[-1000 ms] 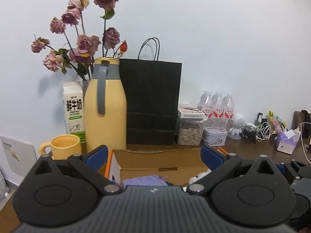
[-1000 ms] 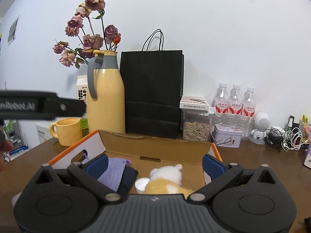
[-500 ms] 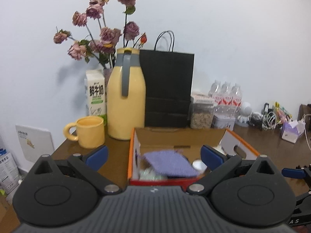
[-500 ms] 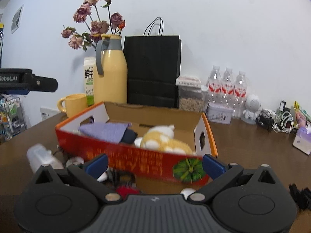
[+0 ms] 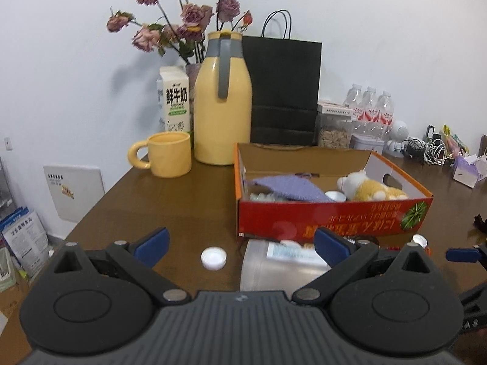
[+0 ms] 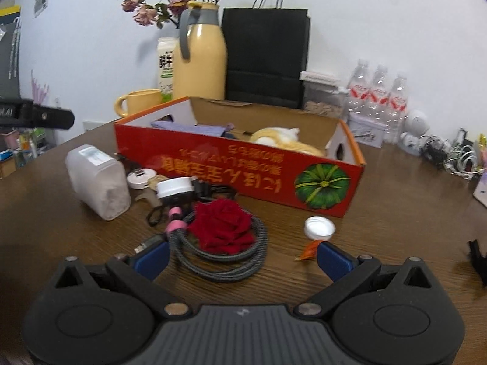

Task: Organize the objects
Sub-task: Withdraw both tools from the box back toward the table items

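Observation:
A red cardboard box stands on the brown table and holds a purple cloth and a yellow plush toy. In front of it lie a clear plastic container, a red fabric rose on a coiled grey cable, a white cap and a white lid. My left gripper is open and empty above the container. My right gripper is open and empty just short of the rose and cable.
A yellow jug, yellow mug, milk carton, dried roses and black paper bag stand at the back. Water bottles, a seed jar and tangled cables crowd the back right.
Both grippers have pulled back from over the box toward the table's near side. The items in front of the box have come into view. Both stay open.

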`<state>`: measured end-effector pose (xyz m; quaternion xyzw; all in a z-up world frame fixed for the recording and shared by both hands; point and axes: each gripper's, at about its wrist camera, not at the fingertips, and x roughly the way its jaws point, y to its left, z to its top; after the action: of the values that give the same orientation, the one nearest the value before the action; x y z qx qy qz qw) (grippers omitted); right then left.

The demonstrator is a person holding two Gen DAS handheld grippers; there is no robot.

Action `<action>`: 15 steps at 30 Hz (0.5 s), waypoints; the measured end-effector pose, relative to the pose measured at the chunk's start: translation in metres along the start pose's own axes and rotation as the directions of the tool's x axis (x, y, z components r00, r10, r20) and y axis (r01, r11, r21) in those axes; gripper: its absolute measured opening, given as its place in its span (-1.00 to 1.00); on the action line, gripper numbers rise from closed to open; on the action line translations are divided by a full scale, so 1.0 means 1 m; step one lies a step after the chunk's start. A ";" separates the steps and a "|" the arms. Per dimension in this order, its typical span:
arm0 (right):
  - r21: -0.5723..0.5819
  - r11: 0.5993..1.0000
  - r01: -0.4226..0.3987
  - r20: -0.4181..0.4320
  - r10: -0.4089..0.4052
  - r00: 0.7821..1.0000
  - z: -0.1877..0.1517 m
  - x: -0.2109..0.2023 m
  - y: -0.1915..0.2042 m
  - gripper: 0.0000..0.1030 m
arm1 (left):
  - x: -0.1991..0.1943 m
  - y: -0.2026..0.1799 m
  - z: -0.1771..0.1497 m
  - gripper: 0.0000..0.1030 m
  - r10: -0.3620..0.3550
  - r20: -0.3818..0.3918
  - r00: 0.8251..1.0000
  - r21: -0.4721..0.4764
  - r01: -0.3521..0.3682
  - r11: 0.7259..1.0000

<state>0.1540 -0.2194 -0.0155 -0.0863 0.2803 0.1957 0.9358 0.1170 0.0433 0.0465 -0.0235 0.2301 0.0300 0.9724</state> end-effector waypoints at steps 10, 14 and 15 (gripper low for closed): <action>0.052 0.997 -0.051 -0.094 0.056 0.994 0.020 0.049 0.009 1.00 | -0.012 0.011 -0.013 1.00 0.022 -0.021 1.000 -0.028 -0.022 0.999; 0.101 0.993 -0.066 -0.114 0.078 0.990 0.021 0.062 0.009 1.00 | -0.014 0.016 -0.015 1.00 0.035 -0.024 0.999 -0.046 -0.036 0.998; 0.085 0.995 -0.058 -0.113 0.067 0.991 0.020 0.062 0.012 1.00 | -0.014 0.016 -0.015 1.00 0.038 -0.024 0.999 -0.049 -0.039 0.998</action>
<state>0.2062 -0.1835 -0.0347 -0.0506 0.3445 0.2080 0.9140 0.0961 0.0579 0.0388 -0.0437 0.2411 0.0543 0.9680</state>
